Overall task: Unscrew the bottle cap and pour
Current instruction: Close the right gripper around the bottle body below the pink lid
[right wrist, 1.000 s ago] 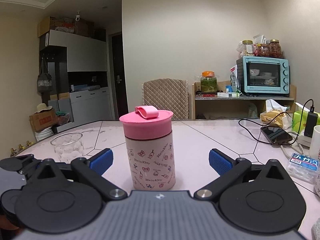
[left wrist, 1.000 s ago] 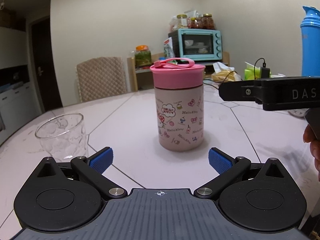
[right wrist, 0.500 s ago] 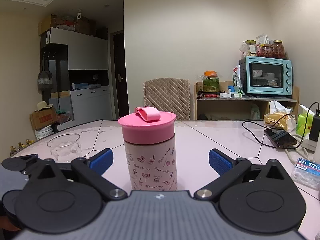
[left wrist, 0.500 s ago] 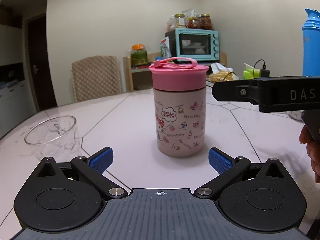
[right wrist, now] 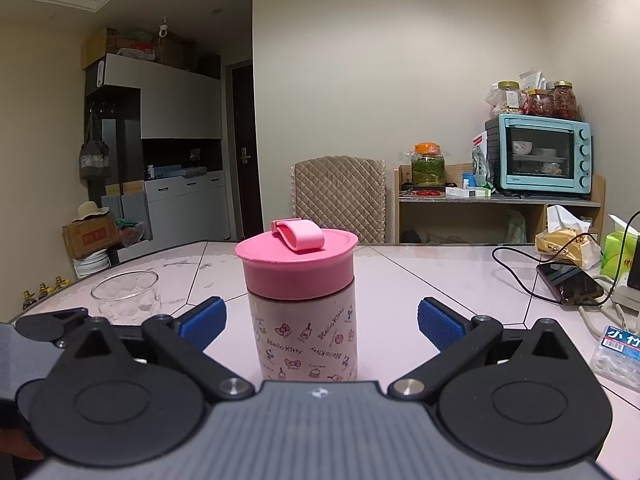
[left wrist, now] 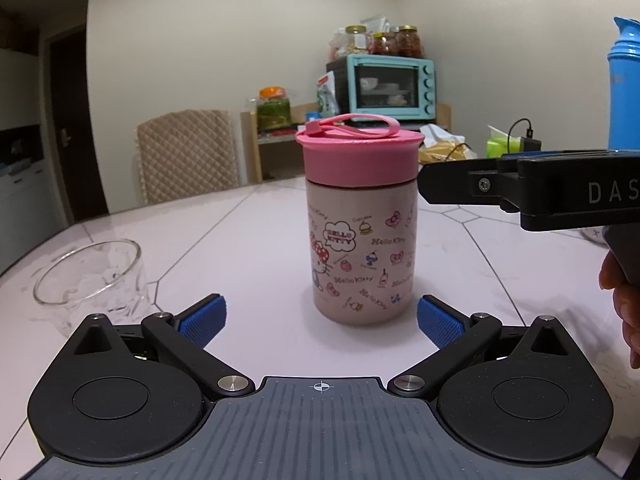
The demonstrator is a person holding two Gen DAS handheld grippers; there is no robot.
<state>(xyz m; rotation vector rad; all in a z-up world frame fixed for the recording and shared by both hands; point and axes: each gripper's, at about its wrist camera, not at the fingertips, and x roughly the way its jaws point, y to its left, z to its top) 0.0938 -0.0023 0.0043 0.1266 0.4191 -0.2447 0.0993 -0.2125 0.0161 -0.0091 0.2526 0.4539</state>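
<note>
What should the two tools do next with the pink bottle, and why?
Probably slide the left tool forward around the bottle body and close. Both tools are open, the pink cap is still on, and the right tool already sits level with the cap, so the body needs holding first.

In the right wrist view, the base of the bottle (right wrist: 302,320) is hidden behind the right gripper (right wrist: 322,316) body. In the left wrist view, the near side of the glass (left wrist: 90,280) is covered by a left gripper (left wrist: 322,316) arm. The blue flask (left wrist: 624,92) is cut off by the right edge and its lower part is hidden. The packet (right wrist: 618,356) is cut off at the right edge. Jar contents on the oven (right wrist: 540,156) are too small to identify.
</note>
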